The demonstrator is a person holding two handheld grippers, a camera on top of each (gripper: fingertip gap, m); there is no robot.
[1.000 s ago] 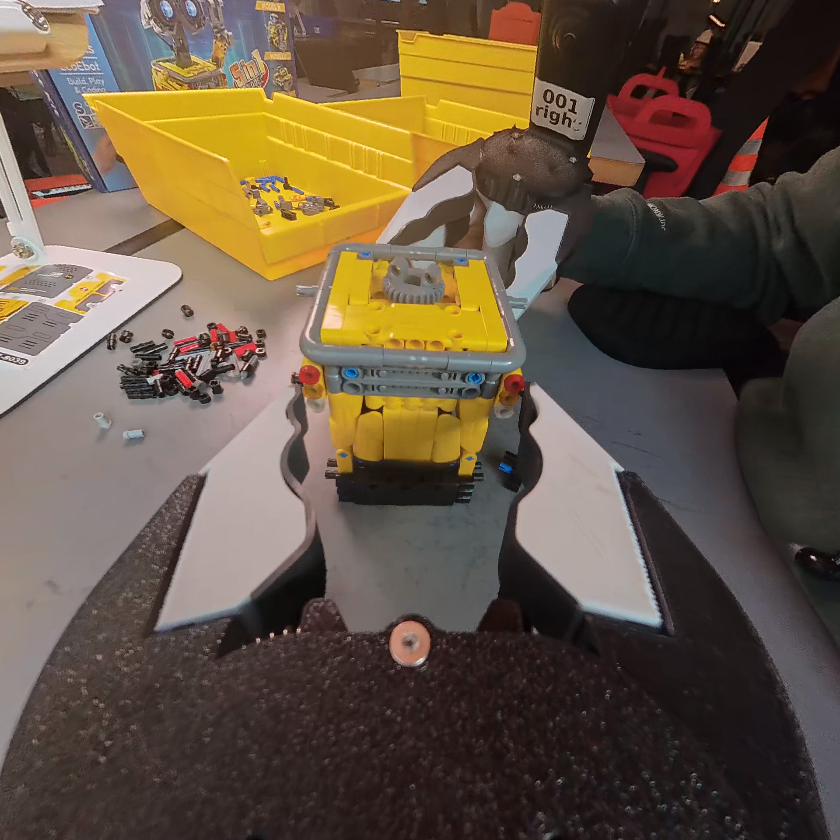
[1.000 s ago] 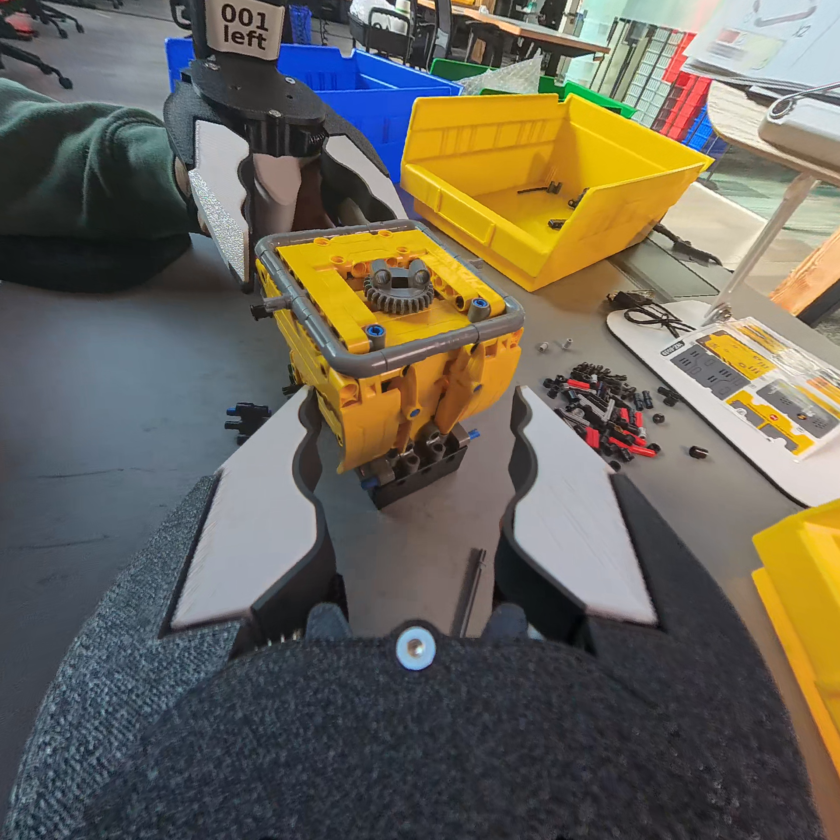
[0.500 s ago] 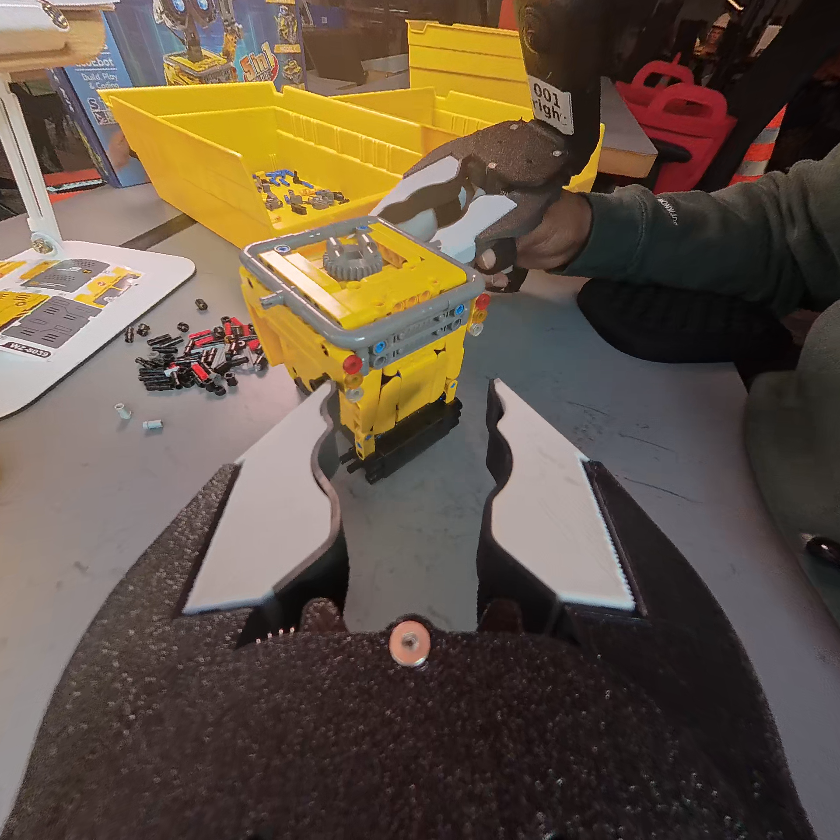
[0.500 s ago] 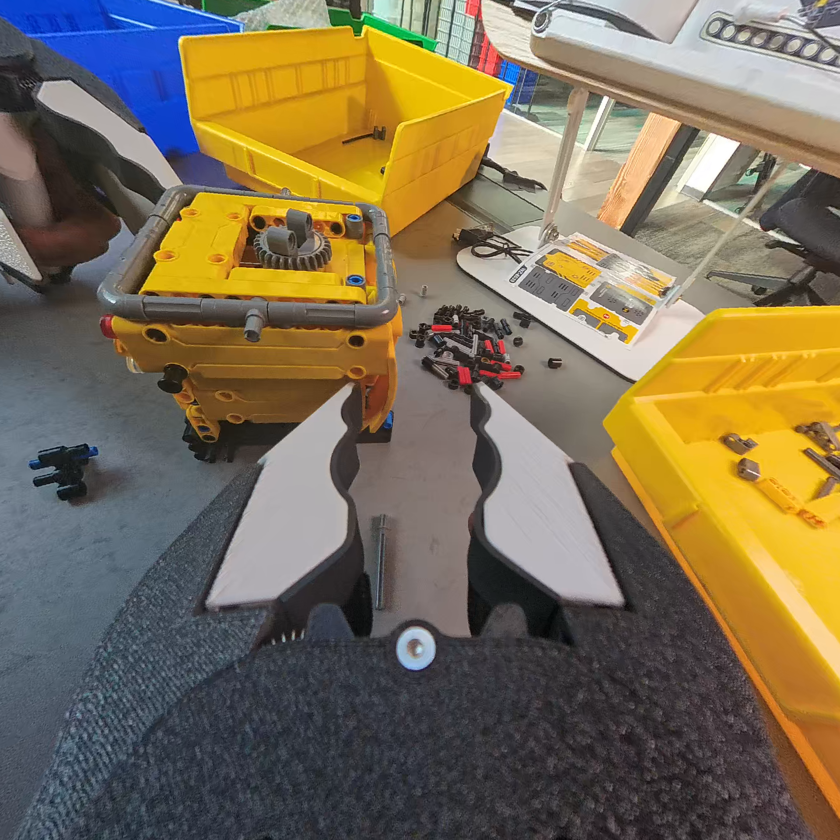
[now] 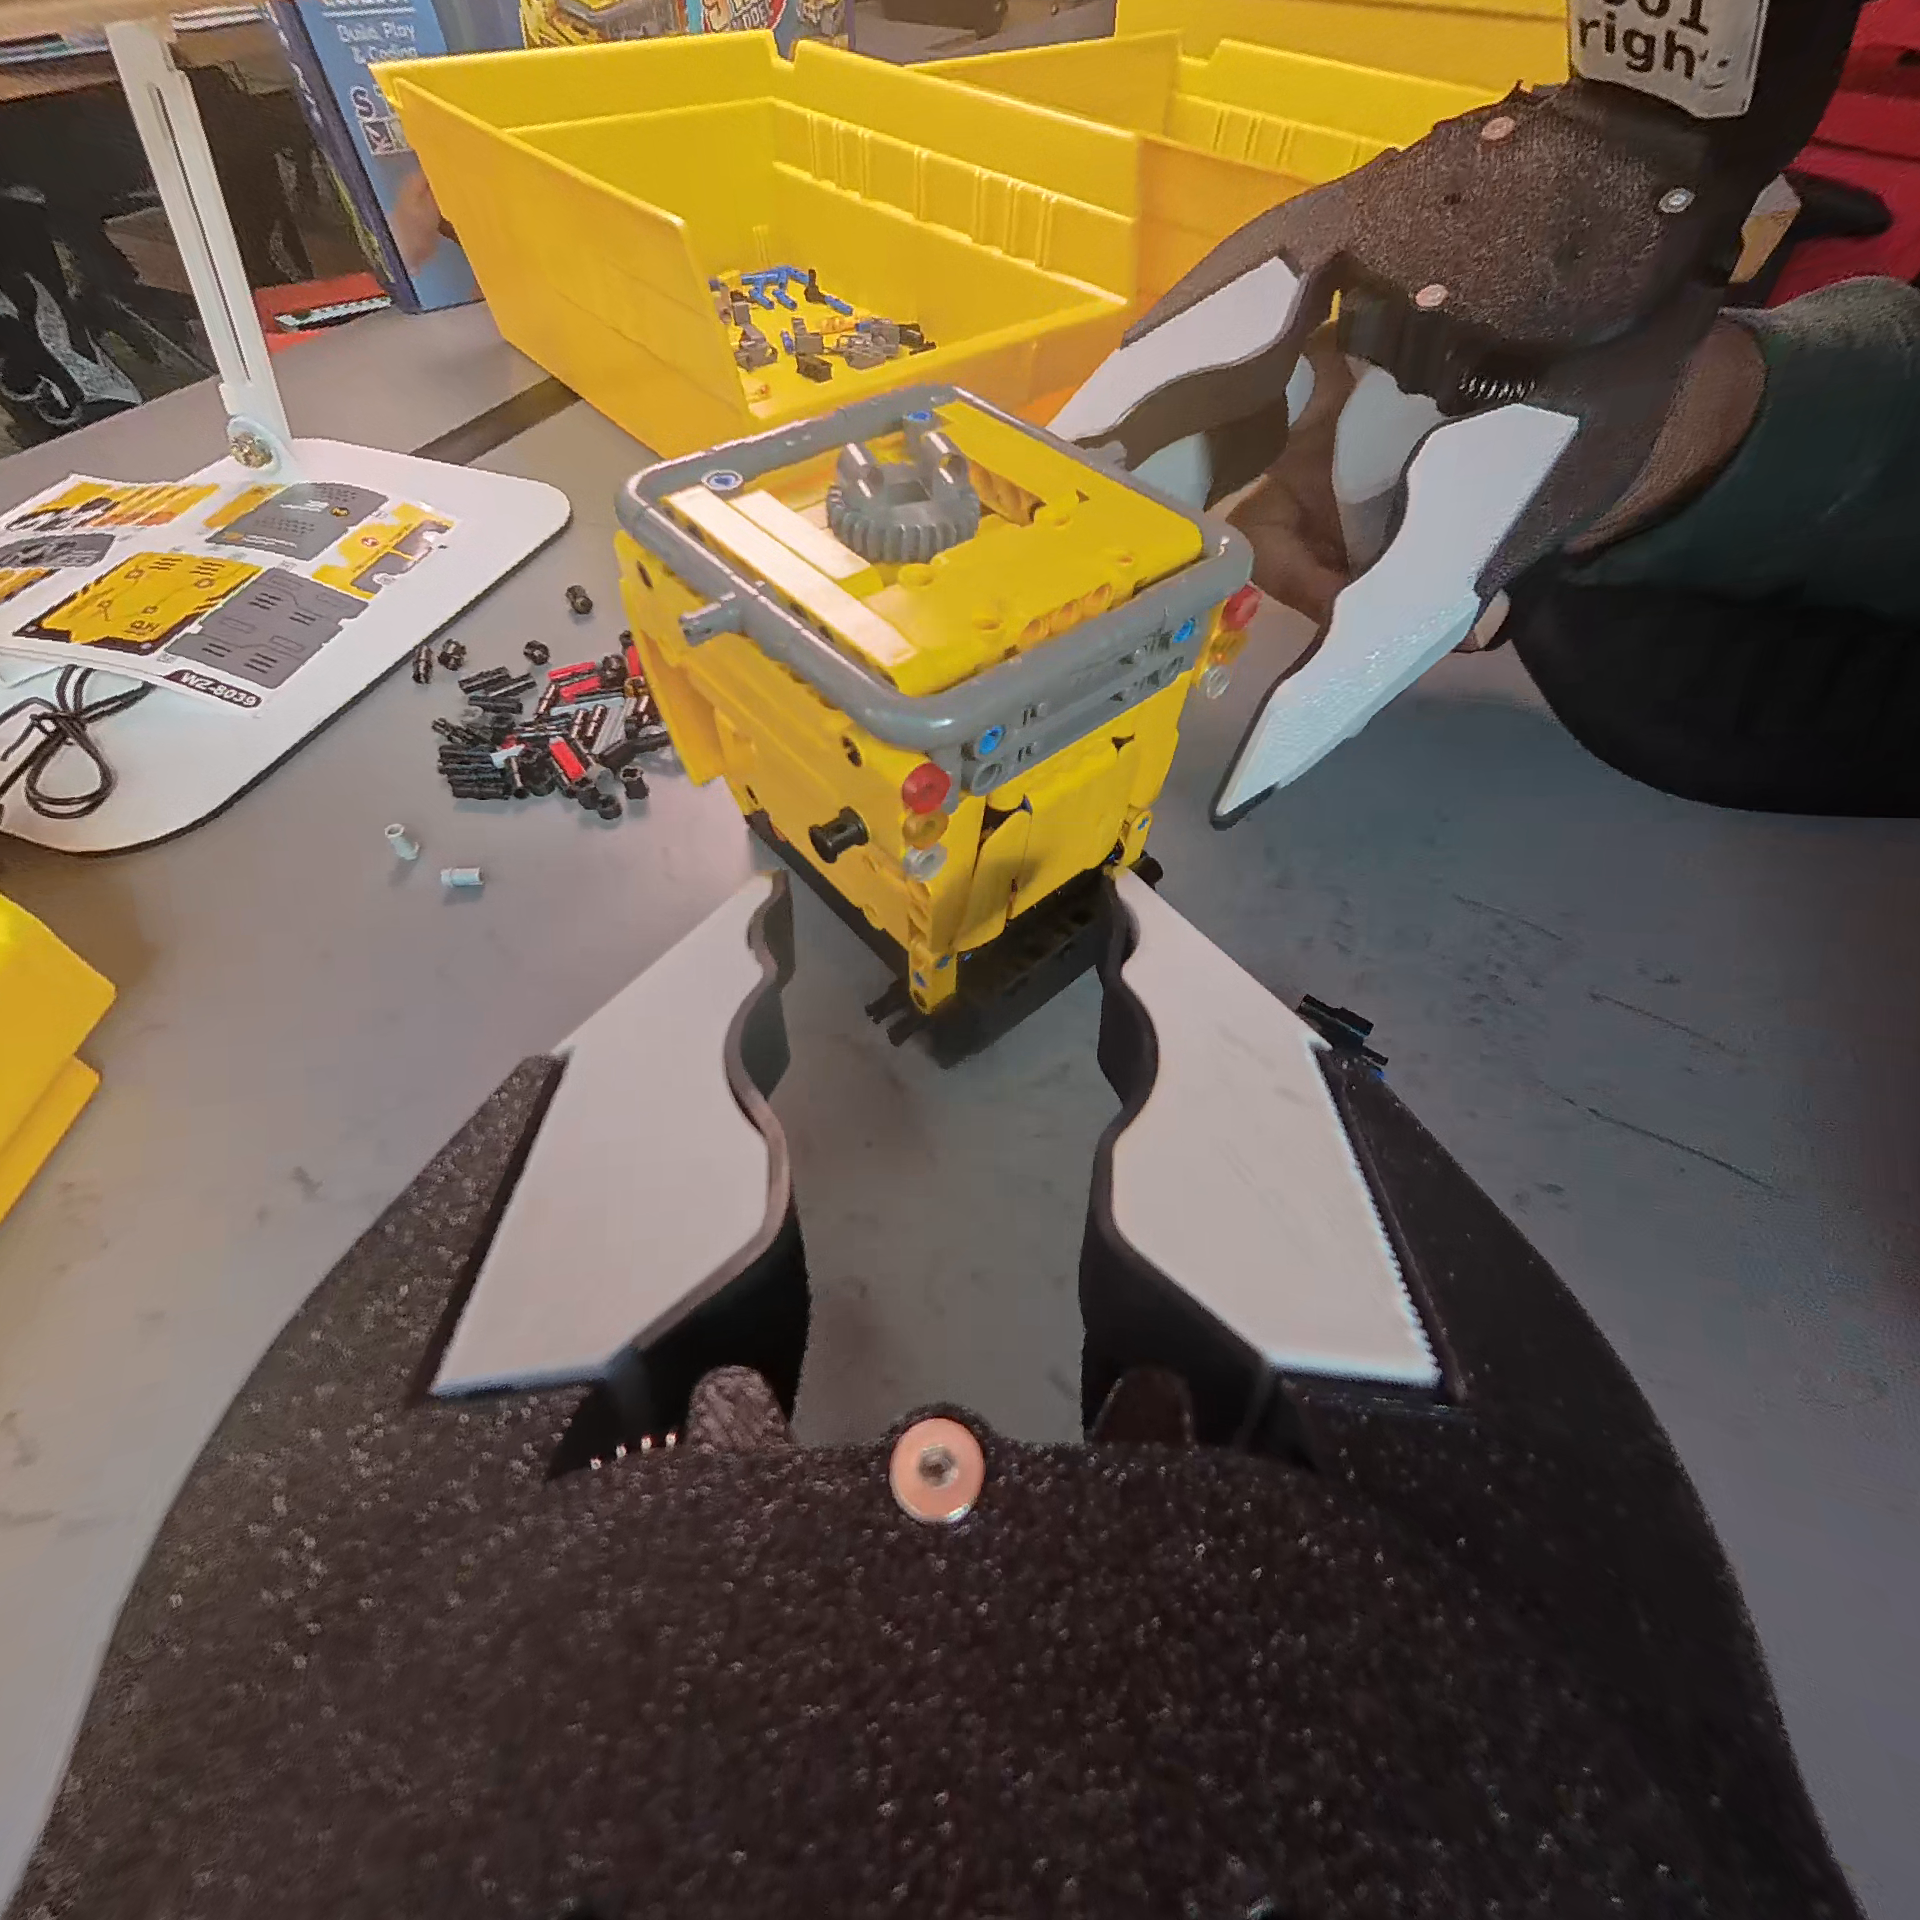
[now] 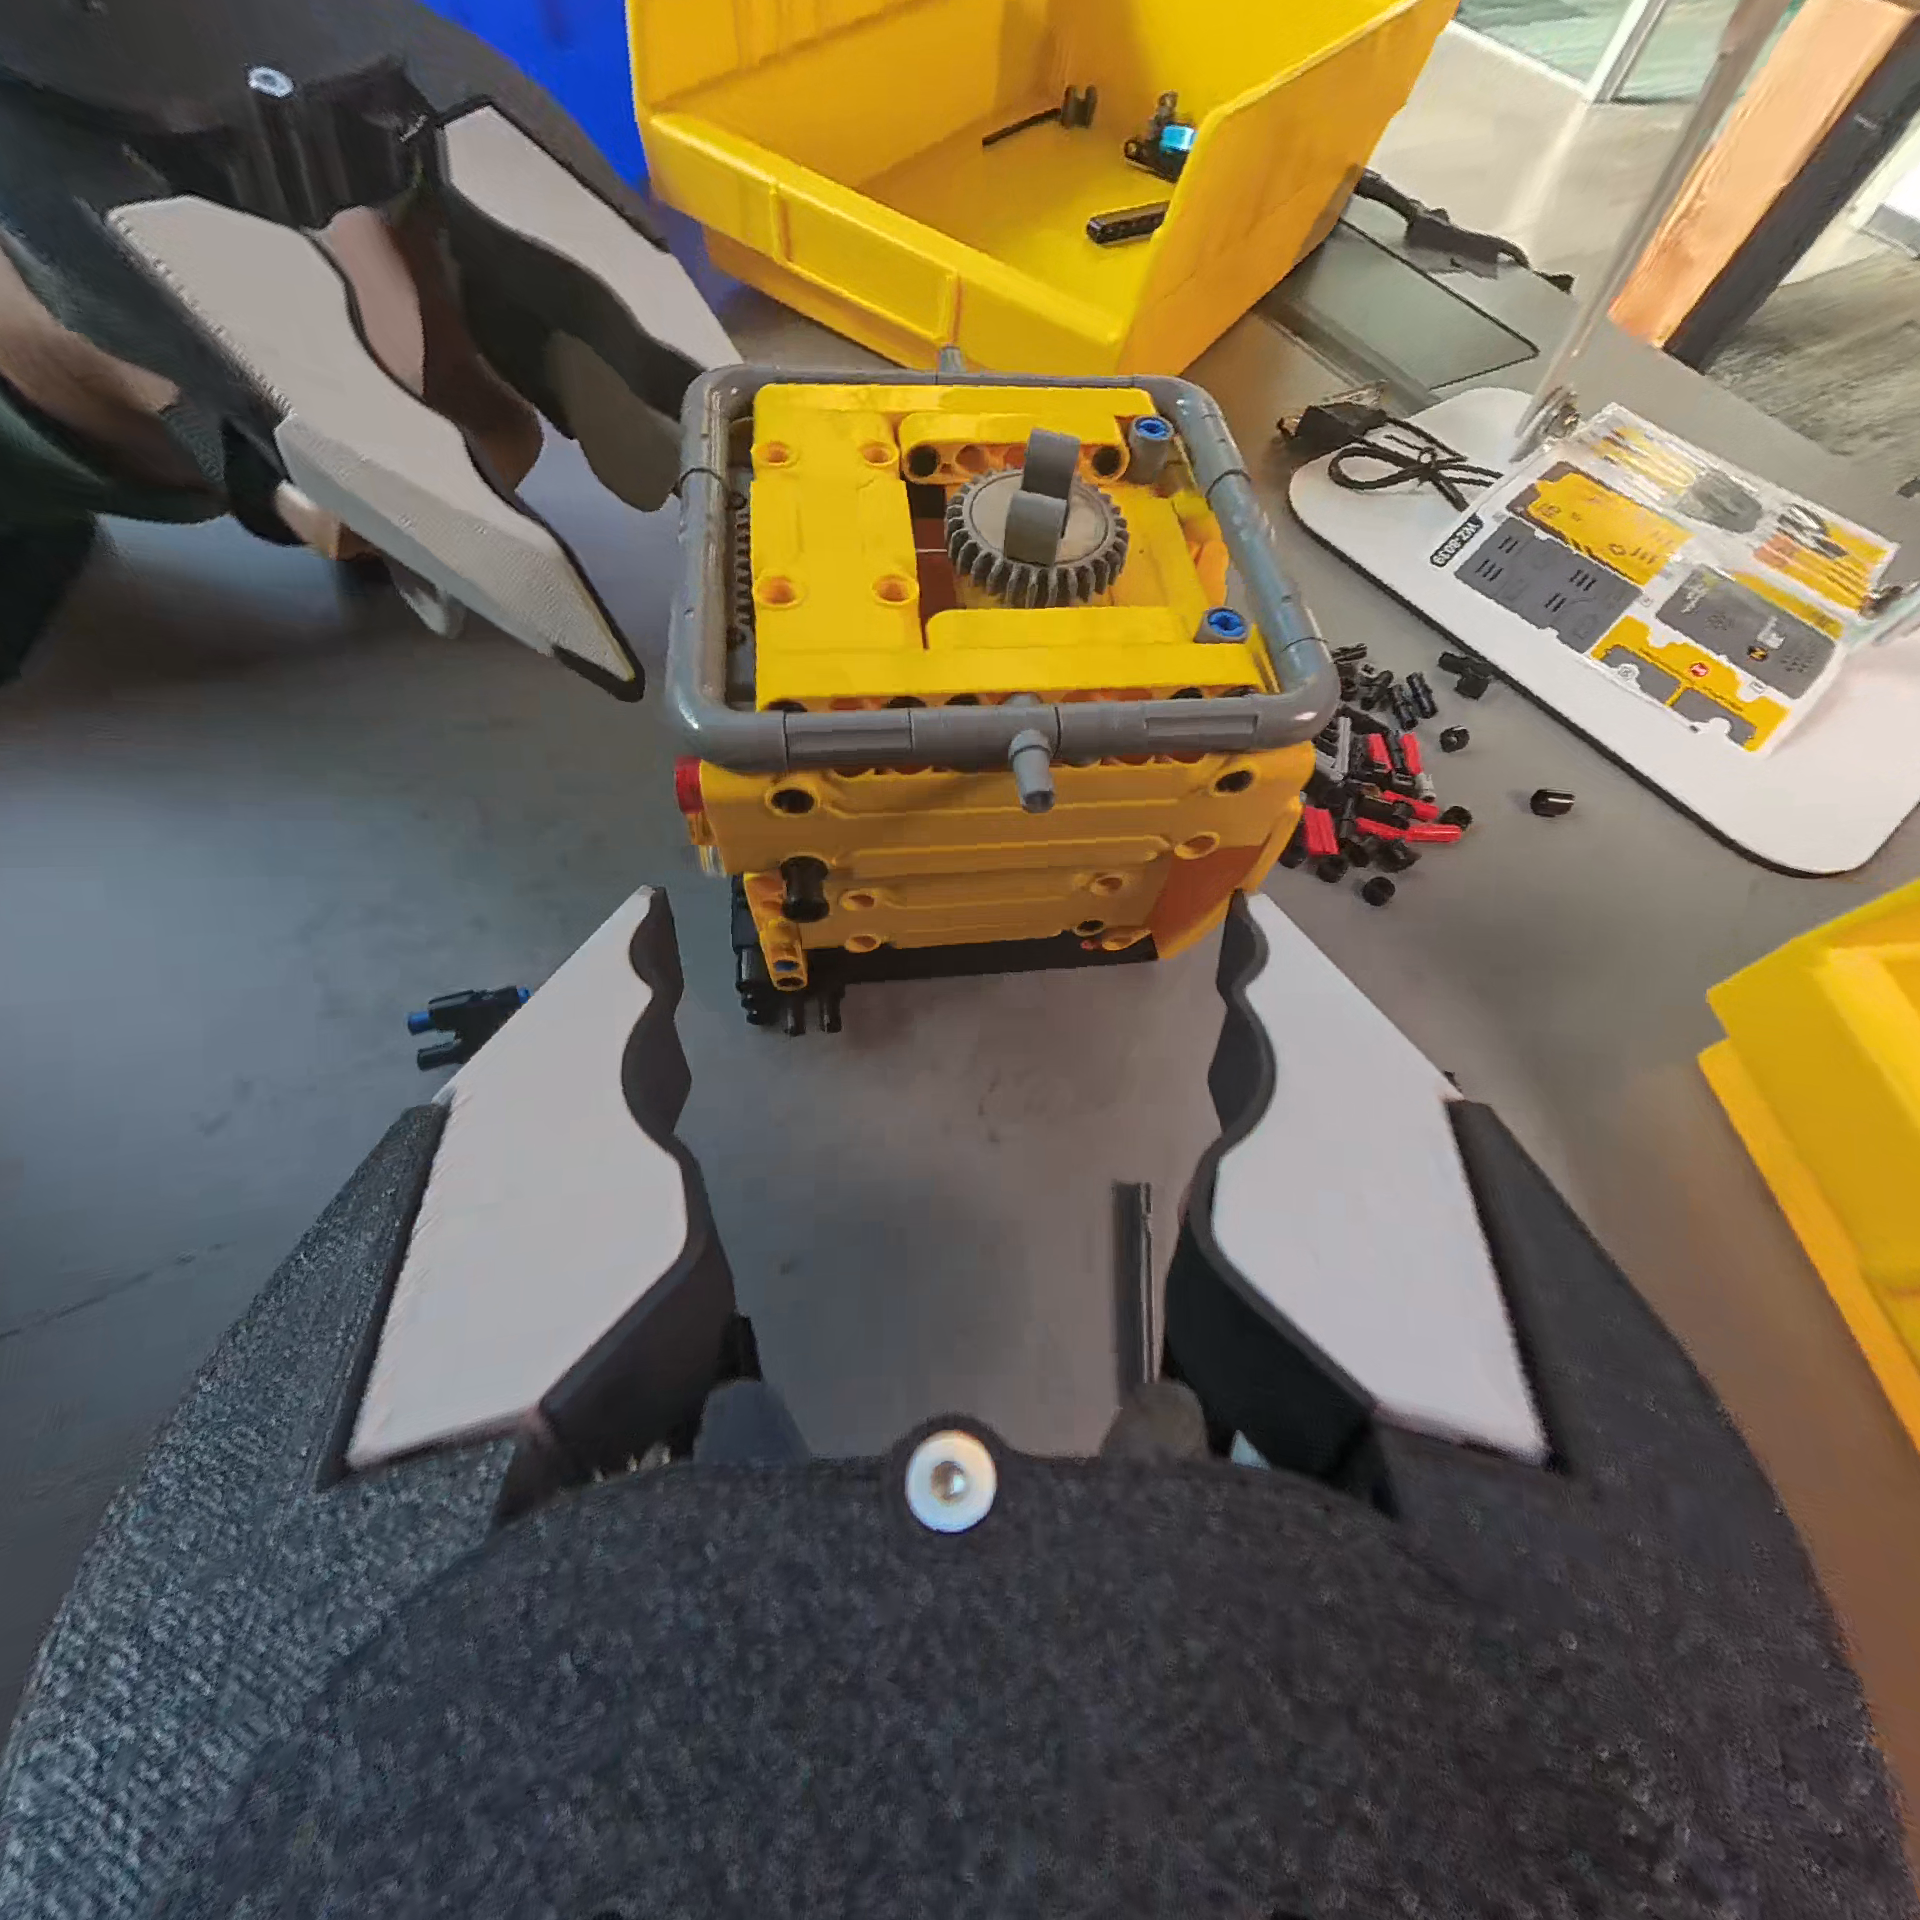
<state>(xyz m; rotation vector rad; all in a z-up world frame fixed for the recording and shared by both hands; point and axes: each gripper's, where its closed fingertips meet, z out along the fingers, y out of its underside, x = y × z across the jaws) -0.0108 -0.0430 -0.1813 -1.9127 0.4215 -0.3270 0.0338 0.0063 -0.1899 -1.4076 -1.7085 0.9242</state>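
A yellow brick-built box model (image 5: 935,675) with a grey rail around its top and a grey gear stands on the grey table (image 5: 312,987). My left gripper (image 5: 951,899) is open, and the model's near lower corner sits between its fingertips. I cannot tell whether they touch it. My right gripper (image 6: 945,909) is wide open, with its fingertips on either side of the model (image 6: 987,831) at its base. There is a gap at the left pad. The right gripper's fingers (image 5: 1382,582) show beside the model in the left wrist view. The left gripper's fingers (image 6: 416,468) show at the model's left in the right wrist view.
A pile of small black and red pins (image 5: 551,727) lies beside the model. A sticker sheet lies on a white stand base (image 5: 208,582). Yellow bins (image 5: 810,229) (image 6: 987,187) stand behind the model. A black axle (image 6: 1138,1278) and a blue-black connector (image 6: 468,1013) lie on the table. My right gripper's tips are some 6 cm from the blue-black connector (image 6: 468,1013).
Both grippers have swung around the model. The left jaws have narrowed around its corner. The right jaws narrowed, then opened wide at the model's side. Neither has taken hold of anything.
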